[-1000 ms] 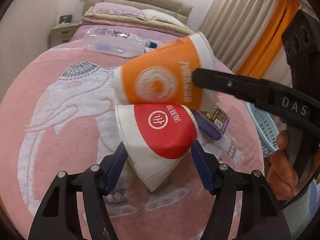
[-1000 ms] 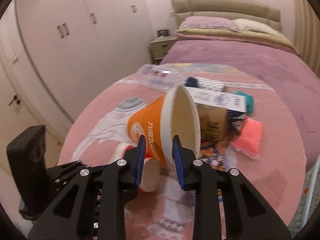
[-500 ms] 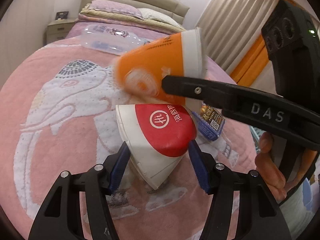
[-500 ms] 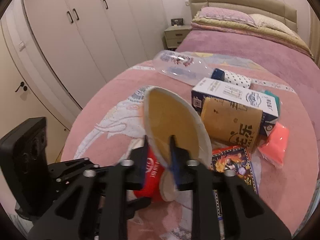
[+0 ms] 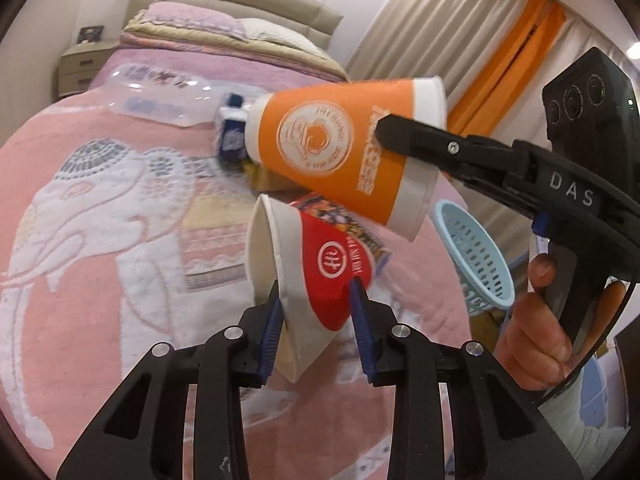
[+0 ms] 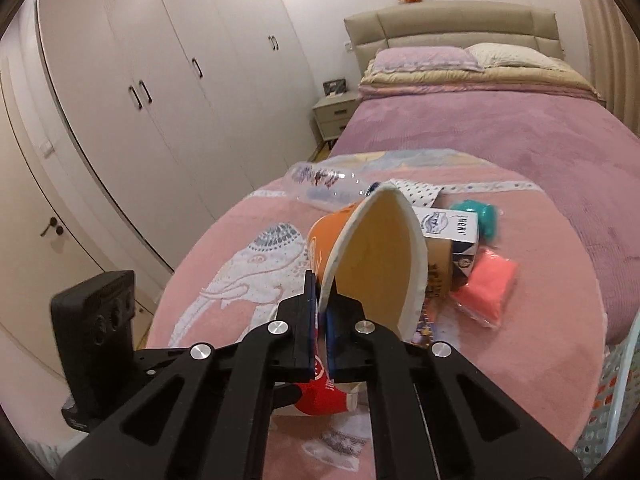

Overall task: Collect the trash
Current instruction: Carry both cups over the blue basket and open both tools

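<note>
Showing left gripper (image 5: 316,316) with fingers just narrowed, pinching red-and-white paper cup (image 5: 320,276), flattened, raised over pink elephant blanket (image 5: 100,216) on bed. Right gripper (image 6: 320,312), fingers pressed nearly together on rim wall of orange paper cup (image 6: 372,264), held aloft. Behind orange cup: carton (image 6: 448,226), brown cup and printed packet partly hidden. Clear bottle (image 5: 160,92) blurred. Blue basket (image 5: 476,256) cut off by hand (image 5: 532,332).

Right gripper (image 6: 322,322) pinches the rim of the orange cup (image 6: 372,264) w/ mouth facing the cam, above the pink elephant blanket (image 6: 240,276) on the bed (image 6: 500,132), w/ clear bottle (image 6: 324,186), carton (image 6: 448,226) & pink packet (image 6: 486,284) behind.
</note>
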The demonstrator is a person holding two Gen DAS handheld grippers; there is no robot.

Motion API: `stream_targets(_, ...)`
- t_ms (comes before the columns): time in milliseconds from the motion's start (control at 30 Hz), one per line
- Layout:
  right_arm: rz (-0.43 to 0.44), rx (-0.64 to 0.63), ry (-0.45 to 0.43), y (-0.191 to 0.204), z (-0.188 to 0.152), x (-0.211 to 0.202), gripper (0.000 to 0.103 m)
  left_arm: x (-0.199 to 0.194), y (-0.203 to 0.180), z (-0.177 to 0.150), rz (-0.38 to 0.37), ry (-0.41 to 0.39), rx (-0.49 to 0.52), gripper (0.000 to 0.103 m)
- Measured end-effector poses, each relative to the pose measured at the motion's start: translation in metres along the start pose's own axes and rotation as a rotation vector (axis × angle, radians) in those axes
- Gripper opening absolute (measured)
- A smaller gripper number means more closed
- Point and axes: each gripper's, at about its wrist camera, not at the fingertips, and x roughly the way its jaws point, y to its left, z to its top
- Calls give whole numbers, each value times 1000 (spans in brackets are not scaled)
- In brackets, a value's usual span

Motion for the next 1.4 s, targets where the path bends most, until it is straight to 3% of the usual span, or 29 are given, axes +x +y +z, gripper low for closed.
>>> stream_targets(67,-23,-4,-29,-2,2,-12,2,2,-8,-2,6,7,14,30)
stream_targets(167,-43,2,-71,-8,3,-30,2,11,-17,-1,22,26,30,11)
stream_targets(300,-66,27,-91,-23,2,-46,2,12,-28,2,14,21,49,4)
stream_targets(667,-120,114,-182,-59,-8,-98,2,1,-62,17,-10,-27,107,2)
stream_targets(867,-196,155,-249,-80,-15,-134,2,2,-93,33,-52,-55,155,2)
stream_targets(1100,-362,258,-309,-123,-33,-174,2,23,-152,64,-129,-59,253,2)
stream_targets(1400,-563,435,-291,-199,-73,-191,3,96,-251,78,-210,14,371,2)
